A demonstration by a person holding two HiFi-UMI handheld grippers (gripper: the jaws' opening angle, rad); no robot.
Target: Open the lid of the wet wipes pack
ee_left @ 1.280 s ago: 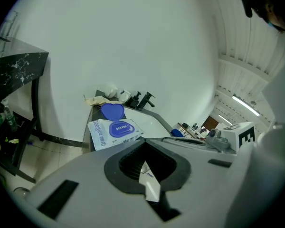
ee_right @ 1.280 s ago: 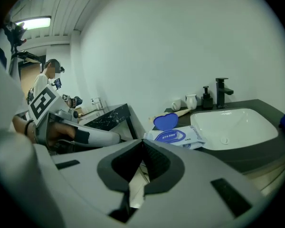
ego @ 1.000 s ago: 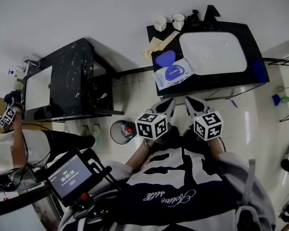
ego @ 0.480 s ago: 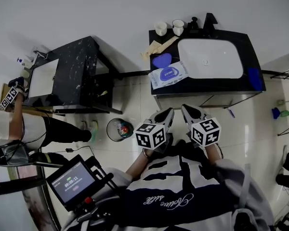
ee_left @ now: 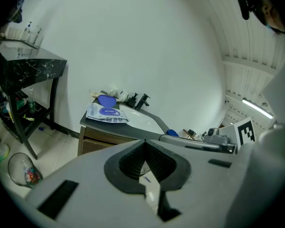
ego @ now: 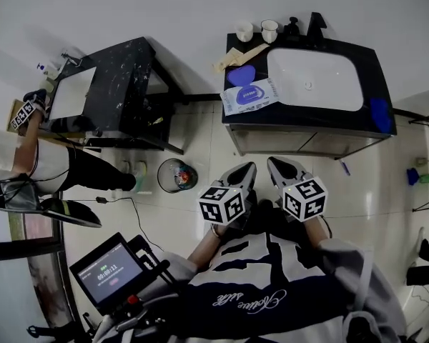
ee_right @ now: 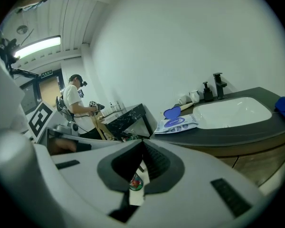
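Standing back from the dark counter [ego: 293, 116], the person holds both tongs low over the tiled floor. Left tongs [ego: 247, 170]: clenched, nothing between the jaws. Right tongs [ego: 274, 164]: likewise clenched and empty, just beside the left. The wet wipes pack [ego: 251, 96] lies at the counter's left end, beside the white basin [ego: 314, 79], its blue lid [ego: 242, 75] flipped up. Both tongs are well apart from it.

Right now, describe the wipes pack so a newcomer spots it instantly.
Find the black counter with the white sink. The wet wipes pack lies flat left of the basin. It's the only white-and-blue pouch, its blue lid flipped open.
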